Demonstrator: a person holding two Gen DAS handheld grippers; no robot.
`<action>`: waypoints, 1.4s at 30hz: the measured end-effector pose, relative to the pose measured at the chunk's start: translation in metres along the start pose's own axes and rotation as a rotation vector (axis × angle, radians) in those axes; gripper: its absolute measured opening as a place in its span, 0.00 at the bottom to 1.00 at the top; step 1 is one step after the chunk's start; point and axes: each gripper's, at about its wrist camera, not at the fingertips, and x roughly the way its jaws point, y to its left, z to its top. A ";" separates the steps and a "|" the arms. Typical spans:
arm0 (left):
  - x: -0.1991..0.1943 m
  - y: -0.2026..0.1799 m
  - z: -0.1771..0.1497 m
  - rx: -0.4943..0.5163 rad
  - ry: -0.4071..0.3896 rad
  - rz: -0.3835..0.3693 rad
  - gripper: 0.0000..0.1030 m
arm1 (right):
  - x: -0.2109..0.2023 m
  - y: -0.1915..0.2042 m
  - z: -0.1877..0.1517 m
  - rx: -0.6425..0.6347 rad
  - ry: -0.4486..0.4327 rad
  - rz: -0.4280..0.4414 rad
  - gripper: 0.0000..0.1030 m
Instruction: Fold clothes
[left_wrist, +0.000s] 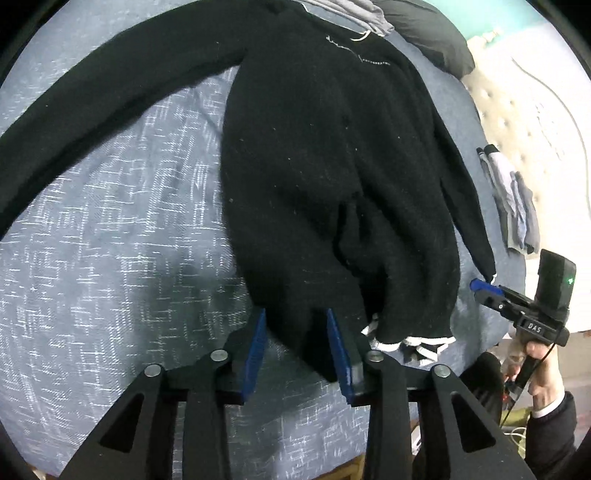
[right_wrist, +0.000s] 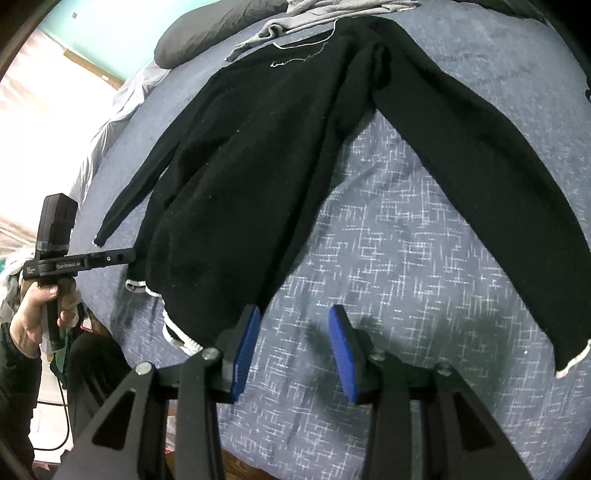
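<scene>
- Blue-grey woven bed cover with a pale fleck pattern serves as the work surface. It is wide and flat enough to lay a garment out at full length.
- We find the task's thing, a black long-sleeved knit sweater, lying flat on the bed with its collar at the far end and its white-striped hem at the near edge. The hem is therefore the part within reach.
- One sleeve is spread well out from the body. The other lies close along the body's side. The body itself lies at full length, not doubled over.
- The left hand-held gripper has its blue pads spread, with a corner of the hem between them. We judge the fabric to be straddled, not pinched.
- The right hand-held gripper is likewise spread. Bare bed cover shows between its pads, and one pad sits just beside the hem edge.
- We judge that both tools stand at the hem because lifting both corners would carry the body over evenly.
- A grey garment and a dark pillow lie beyond the collar, clear of the work.
</scene>
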 end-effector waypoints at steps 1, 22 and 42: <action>0.002 -0.001 0.000 0.005 0.001 -0.002 0.36 | 0.001 0.000 0.000 -0.001 0.000 0.002 0.39; -0.076 0.011 0.003 0.050 -0.163 0.046 0.03 | 0.011 0.035 -0.001 -0.055 0.025 0.014 0.41; -0.130 0.071 0.028 -0.051 -0.259 0.054 0.03 | 0.051 0.059 -0.007 -0.065 0.124 0.059 0.55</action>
